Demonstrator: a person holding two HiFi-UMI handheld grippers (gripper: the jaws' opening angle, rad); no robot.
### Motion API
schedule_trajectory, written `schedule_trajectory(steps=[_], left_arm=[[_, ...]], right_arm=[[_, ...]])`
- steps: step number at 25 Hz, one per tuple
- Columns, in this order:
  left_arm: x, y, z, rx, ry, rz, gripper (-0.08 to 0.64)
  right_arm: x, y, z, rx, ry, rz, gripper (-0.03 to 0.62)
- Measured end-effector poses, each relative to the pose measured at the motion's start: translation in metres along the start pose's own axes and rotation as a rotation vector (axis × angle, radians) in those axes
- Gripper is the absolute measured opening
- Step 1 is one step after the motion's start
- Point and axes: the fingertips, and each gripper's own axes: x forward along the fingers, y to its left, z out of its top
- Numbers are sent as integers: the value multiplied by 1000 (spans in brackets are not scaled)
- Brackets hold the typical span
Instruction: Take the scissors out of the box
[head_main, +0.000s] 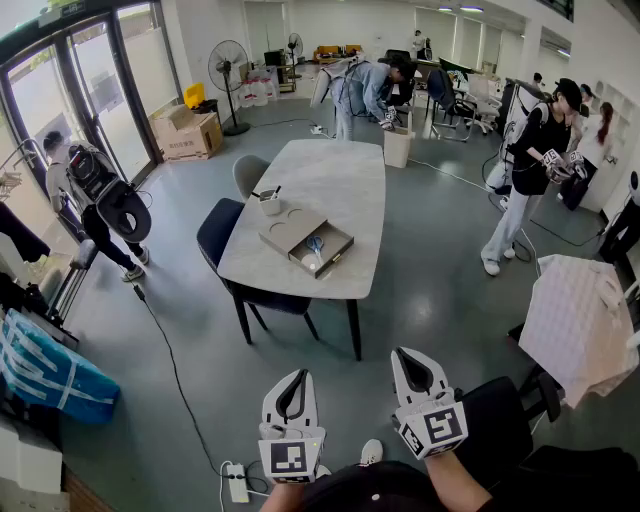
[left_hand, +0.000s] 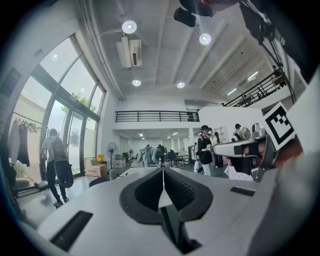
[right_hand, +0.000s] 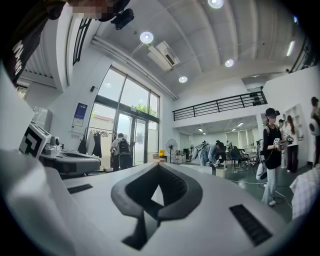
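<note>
Blue-handled scissors (head_main: 315, 243) lie in the open tray of a flat tan box (head_main: 287, 229) on the grey table (head_main: 335, 175), well ahead of me in the head view. Both grippers are held low and near my body, far short of the table. My left gripper (head_main: 292, 375) is shut with nothing between its jaws, and its tips meet in the left gripper view (left_hand: 162, 171). My right gripper (head_main: 408, 353) is likewise shut and empty, its tips closed in the right gripper view (right_hand: 159, 167). Both point level toward the room.
A white cup (head_main: 270, 202) with pens stands beside the box. Two chairs (head_main: 222, 232) are at the table's left side. A power strip (head_main: 237, 483) and its cable lie on the floor near my feet. Several people stand around the room, and a cloth-covered thing (head_main: 580, 325) is at right.
</note>
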Motion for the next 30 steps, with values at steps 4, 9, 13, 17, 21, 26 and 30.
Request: schedule_trajectory(steps=[4,9,13,17,21,26,30], left_arm=[[-1,1,2,-5,-12,-2,17],[-2,4,4,-6,-19,-8,17],[-5,9,5,-8,-22,-11,17],[-11,16,3,4,-12,-15,17],[-24,25,-2,1,-2,-27,17],[-45,41,-12,-27,-21,-51,17],[-57,48,-25,-15,24,-75,17]], right_arm=[[-1,2,-1,-1,1,-1,-5],[1,6,0,-3,4,1,-5],[3,12,2,-5,0,1,-5],[4,17,1,14,-6,-19,-5],[0,28,-4,12,6,-53,-5],[-14,46,-18,26,30,-101,-5],[-22,59,-31,54,61,-132,-5]])
